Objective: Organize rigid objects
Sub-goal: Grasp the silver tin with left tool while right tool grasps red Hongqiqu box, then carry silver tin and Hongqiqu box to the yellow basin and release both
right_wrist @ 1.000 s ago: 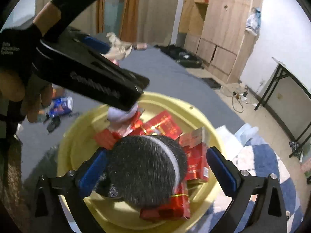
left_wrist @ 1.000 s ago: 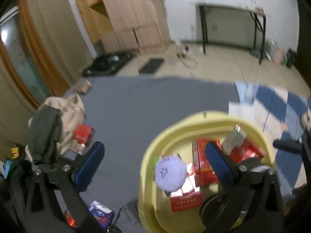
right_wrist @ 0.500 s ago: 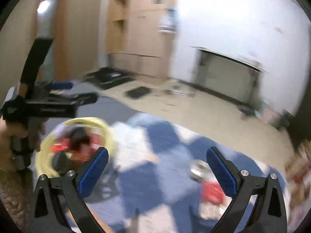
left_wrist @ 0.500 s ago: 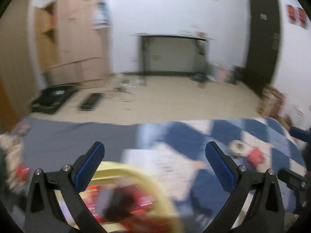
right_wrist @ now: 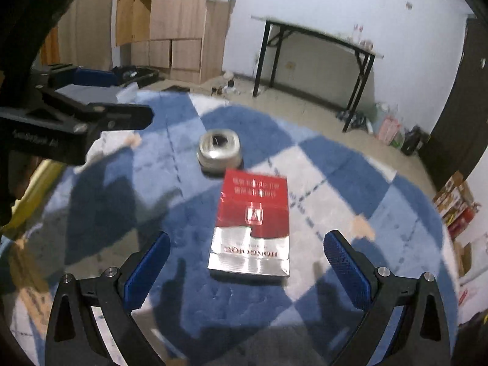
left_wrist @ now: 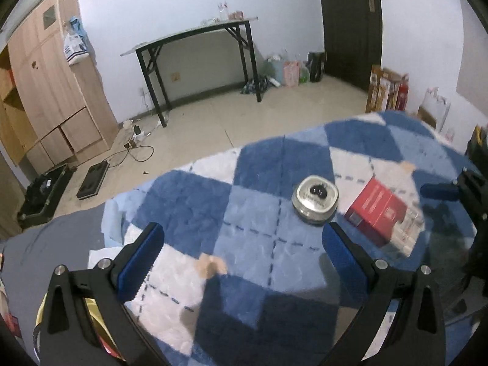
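Note:
A red and silver carton (right_wrist: 251, 228) lies flat on the blue and white checked blanket (right_wrist: 335, 189), just ahead of my open right gripper (right_wrist: 247, 262), between the lines of its fingers. Beyond the carton sits a small round silver tin (right_wrist: 219, 151). In the left wrist view the silver tin (left_wrist: 315, 199) and the red carton (left_wrist: 379, 213) lie ahead and right of my open left gripper (left_wrist: 241, 256), which holds nothing. The yellow basin's rim (left_wrist: 42, 314) peeks out at the lower left, behind the left finger.
The other gripper's black frame (right_wrist: 70, 125) crosses the left of the right wrist view. Past the blanket's edge is tiled floor with a black-legged table (left_wrist: 195, 58), a wooden cabinet (left_wrist: 45, 97), cables and bags by a dark door (left_wrist: 350, 21).
Both grippers have swung away from the yellow basin of red boxes and now face the checked blanket with the tin and carton. Both stay open and empty.

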